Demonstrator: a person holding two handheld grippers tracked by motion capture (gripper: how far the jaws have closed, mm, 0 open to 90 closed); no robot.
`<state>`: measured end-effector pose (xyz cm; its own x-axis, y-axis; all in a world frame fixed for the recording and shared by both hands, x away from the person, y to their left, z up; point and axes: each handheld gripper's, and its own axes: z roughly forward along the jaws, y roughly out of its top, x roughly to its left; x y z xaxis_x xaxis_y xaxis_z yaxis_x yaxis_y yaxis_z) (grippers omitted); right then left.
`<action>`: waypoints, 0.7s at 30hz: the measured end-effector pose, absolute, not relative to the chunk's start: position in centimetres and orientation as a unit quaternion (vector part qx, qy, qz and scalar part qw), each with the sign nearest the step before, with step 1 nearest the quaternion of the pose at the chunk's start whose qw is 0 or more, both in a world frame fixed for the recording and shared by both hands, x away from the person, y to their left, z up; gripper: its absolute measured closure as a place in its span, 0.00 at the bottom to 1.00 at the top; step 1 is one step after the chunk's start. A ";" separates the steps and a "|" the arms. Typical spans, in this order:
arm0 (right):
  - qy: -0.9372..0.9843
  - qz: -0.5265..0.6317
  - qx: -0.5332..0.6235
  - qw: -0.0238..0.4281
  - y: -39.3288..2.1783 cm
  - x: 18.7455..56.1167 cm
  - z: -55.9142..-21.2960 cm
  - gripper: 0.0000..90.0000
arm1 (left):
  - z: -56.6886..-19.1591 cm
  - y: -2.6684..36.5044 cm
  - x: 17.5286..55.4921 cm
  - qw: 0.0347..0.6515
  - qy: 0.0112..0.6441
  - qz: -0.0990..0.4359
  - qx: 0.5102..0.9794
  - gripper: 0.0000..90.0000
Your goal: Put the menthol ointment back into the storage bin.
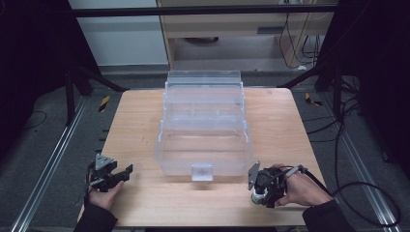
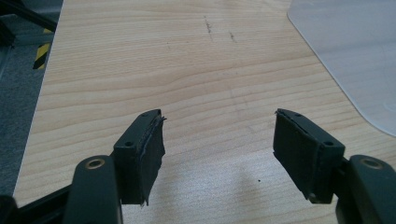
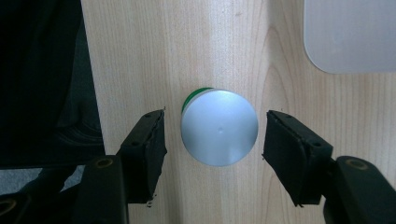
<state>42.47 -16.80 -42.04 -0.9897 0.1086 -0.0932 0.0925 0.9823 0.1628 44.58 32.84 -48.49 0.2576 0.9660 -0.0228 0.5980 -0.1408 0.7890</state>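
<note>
The wooden table (image 1: 145, 121) carries a large clear plastic organiser box (image 1: 204, 123) at its middle, its tiers stepped back toward the far edge. At the near left corner the left gripper (image 1: 126, 170) rests low over bare wood, jaws apart with nothing between them. At the near right, just right of the box's front corner, the right gripper (image 1: 257, 193) points straight down over a small upright can (image 3: 219, 127). Its jaws straddle the can with a sliver of wood showing on either side, so the pads (image 3: 152, 140) are not yet pressing. The can looks light, rigid and smooth-walled, likely slippery, so a square grip on the round side wall below the silver top seems best. The right gripper view reveals a green edge under the lid and the gaps at the pads. In the high view the can is a mere glint under the hand.
</note>
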 end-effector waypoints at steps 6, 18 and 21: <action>0.995 0.069 0.048 0.049 -16.5 42.7 -42.6 0.44 | -48.5 32.9 44.6 0.354 0.551 0.260 0.709 0.37; 0.996 0.066 0.050 0.038 -16.7 43.0 -43.8 0.52 | -48.5 32.9 44.6 0.354 0.551 0.260 0.710 0.37; 0.996 0.064 0.050 0.039 -16.6 43.0 -43.9 0.53 | -48.5 32.9 44.6 0.354 0.551 0.259 0.710 0.37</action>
